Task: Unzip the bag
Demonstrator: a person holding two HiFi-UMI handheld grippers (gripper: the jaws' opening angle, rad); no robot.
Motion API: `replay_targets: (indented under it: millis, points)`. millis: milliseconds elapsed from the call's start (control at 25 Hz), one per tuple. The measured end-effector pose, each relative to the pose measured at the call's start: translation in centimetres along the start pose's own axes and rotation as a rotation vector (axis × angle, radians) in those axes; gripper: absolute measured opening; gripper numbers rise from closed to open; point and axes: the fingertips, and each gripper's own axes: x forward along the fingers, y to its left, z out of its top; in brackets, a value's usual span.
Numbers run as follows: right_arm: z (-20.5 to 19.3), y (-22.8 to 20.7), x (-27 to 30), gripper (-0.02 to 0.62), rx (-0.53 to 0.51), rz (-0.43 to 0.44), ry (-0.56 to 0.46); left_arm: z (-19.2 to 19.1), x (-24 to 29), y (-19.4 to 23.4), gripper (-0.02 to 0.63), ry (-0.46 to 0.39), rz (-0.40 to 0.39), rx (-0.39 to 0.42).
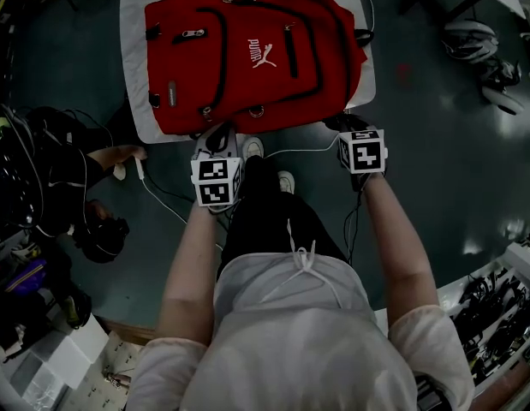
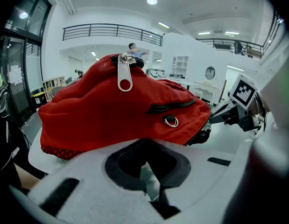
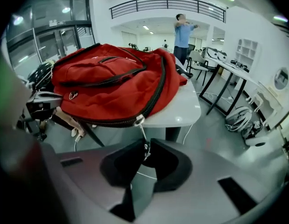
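Observation:
A red backpack (image 1: 247,54) lies flat on a white table (image 1: 132,75), its black zips closed. My right gripper (image 1: 348,125) is at the bag's near right corner. In the right gripper view the right gripper (image 3: 145,146) is shut on the thin zipper pull (image 3: 143,135), which hangs from the slider (image 3: 138,120) at the end of the main zip. My left gripper (image 1: 218,135) meets the bag's near edge further left. In the left gripper view the tips of the left gripper (image 2: 145,141) are closed against the backpack's (image 2: 111,111) lower seam. Another silver pull (image 2: 124,77) hangs on top.
The table's near edge (image 3: 181,107) runs just under both grippers. My shoes (image 1: 252,148) and a white cable (image 1: 162,199) are on the dark floor below. A seated person's hand (image 1: 119,154) is at the left, beside clutter. A helmet (image 1: 470,39) lies far right.

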Motion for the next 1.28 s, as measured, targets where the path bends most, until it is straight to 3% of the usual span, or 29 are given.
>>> replay_targets:
  millis: [80,160,240,440,600,760,1000,1280]
  points:
    - [0.2,0.3,-0.6,0.059,-0.003,-0.031,-0.011,0.0,-0.3,-0.1,0.020,0.025,0.002,0.042]
    - [0.7,0.9,-1.5,0.131,0.000,-0.052,-0.041,-0.2,-0.6,-0.6,0.020,0.053,0.002,0.109]
    - [1.7,1.9,-2.5,0.146,-0.020,-0.040,-0.076,0.3,-1.4,-1.1,0.020,0.044,0.003,0.130]
    - [5.6,4.8,-5.4,0.144,-0.053,0.034,-0.168,4.7,-4.9,-1.6,0.020,-0.097,-0.011,-0.017]
    - [9.0,7.6,-8.9,0.139,-0.055,0.104,-0.243,8.3,-7.3,-2.2,0.020,-0.165,-0.048,-0.076]
    - [13.1,9.5,-13.8,0.046,-0.061,0.137,-0.399,13.0,-10.3,-3.1,0.020,-0.253,-0.063,-0.038]
    - [18.4,10.9,-20.5,0.035,-0.081,0.141,-0.626,20.6,-15.0,-4.8,0.020,-0.429,-0.092,0.027]
    - [20.2,10.9,-24.0,0.030,-0.048,0.140,-0.732,24.7,-17.9,-6.6,0.020,-0.536,-0.114,0.105]
